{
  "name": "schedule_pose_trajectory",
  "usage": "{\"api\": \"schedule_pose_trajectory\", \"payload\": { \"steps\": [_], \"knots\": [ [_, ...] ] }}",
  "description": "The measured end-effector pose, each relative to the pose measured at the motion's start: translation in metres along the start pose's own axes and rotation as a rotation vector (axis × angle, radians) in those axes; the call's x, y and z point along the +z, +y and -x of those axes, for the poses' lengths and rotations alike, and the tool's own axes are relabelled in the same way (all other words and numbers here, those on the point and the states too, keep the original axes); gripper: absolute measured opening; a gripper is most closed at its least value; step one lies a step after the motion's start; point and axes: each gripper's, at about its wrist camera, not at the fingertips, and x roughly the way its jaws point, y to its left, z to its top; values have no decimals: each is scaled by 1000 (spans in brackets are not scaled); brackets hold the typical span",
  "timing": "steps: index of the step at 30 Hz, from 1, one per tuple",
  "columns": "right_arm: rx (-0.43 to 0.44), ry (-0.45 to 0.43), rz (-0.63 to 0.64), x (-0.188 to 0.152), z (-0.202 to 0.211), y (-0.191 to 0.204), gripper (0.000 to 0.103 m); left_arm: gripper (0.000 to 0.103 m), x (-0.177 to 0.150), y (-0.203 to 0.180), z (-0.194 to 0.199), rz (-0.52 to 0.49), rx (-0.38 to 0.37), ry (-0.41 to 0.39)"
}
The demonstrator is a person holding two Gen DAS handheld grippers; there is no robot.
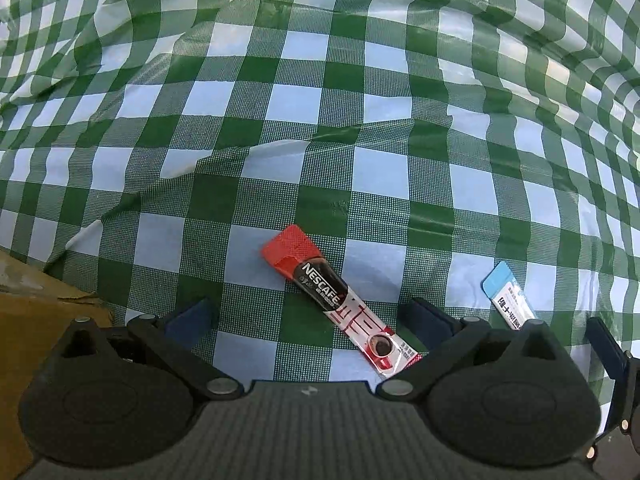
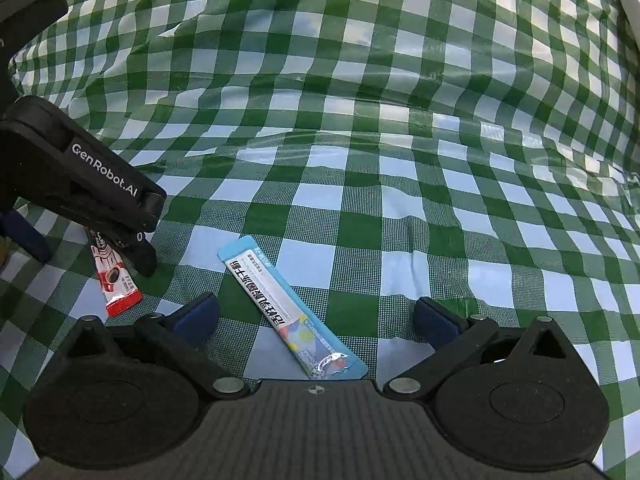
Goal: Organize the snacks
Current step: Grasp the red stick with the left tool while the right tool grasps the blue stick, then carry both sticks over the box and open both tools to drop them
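A red and black Nescafe stick lies flat on the green checked cloth, between the spread fingers of my left gripper, which is open and empty. To its right lies a light blue sachet stick, partly hidden behind the gripper's right arm. In the right wrist view the same blue stick lies diagonally between the fingers of my right gripper, also open and empty. The Nescafe stick shows at the left, under the left gripper's body.
The wrinkled green and white checked tablecloth covers the whole surface. A brown cardboard box corner sits at the left edge in the left wrist view. The right gripper's blue finger shows at the far right.
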Motion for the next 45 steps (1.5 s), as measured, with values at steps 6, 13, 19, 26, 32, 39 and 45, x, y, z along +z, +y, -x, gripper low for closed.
{"api": "schedule_pose_trajectory", "payload": {
  "steps": [6, 13, 19, 26, 32, 39, 45],
  "knots": [
    [-3, 3, -2, -1, 10, 3, 60, 42, -4, 4, 18, -41, -12, -50],
    [-6, 31, -41, 5, 28, 4, 15, 7, -17, 7, 56, -144, -120, -84],
    [-24, -31, -111, 9, 93, 17, 15, 7, -47, 20, 122, -203, -196, -164],
    [-31, -79, -171, 6, 192, 66, 15, 7, -113, 69, 216, -241, -268, -249],
    [19, -70, -217, 6, 253, 126, 15, 7, -163, 143, 262, -217, -203, -249],
    [140, -62, -156, 13, 288, 208, 16, 8, -177, 238, 276, -170, -87, -277],
    [217, -33, -85, 27, 291, 269, 16, 8, -181, 300, 270, -117, -47, -276]
  ]
}}
